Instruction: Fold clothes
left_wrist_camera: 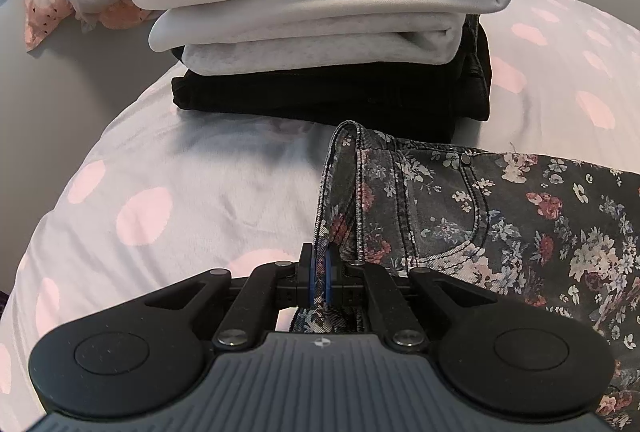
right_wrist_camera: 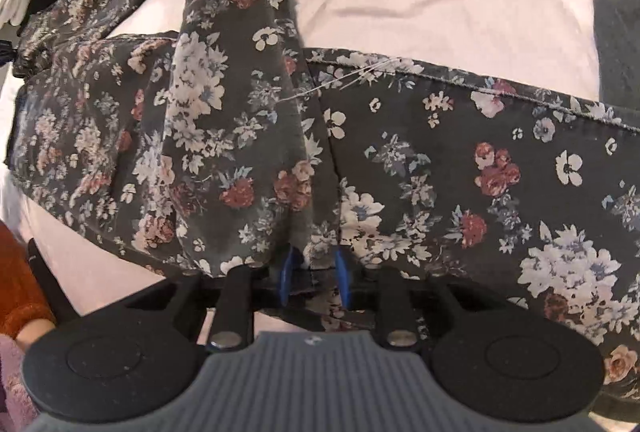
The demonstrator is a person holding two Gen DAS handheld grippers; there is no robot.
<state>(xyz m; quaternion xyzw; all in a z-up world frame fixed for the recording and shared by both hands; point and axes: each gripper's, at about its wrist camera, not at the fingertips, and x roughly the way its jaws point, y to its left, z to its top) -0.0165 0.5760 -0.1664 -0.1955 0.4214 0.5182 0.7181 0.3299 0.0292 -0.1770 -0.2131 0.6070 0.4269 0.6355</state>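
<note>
Your left gripper (left_wrist_camera: pixel 320 272) pinches the waistband of the floral jeans (left_wrist_camera: pixel 500 216) at lower centre; your right gripper (right_wrist_camera: pixel 314 272) grips a leg fold (jaws narrow). Lift evenly, keeping clear of the folded stack (left_wrist_camera: pixel 320 44) beyond.

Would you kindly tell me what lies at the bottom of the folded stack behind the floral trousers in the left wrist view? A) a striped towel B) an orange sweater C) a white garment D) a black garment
D: the black garment sits lowest on the bedspread, under the white folded pieces, just behind the floral trousers.
</note>
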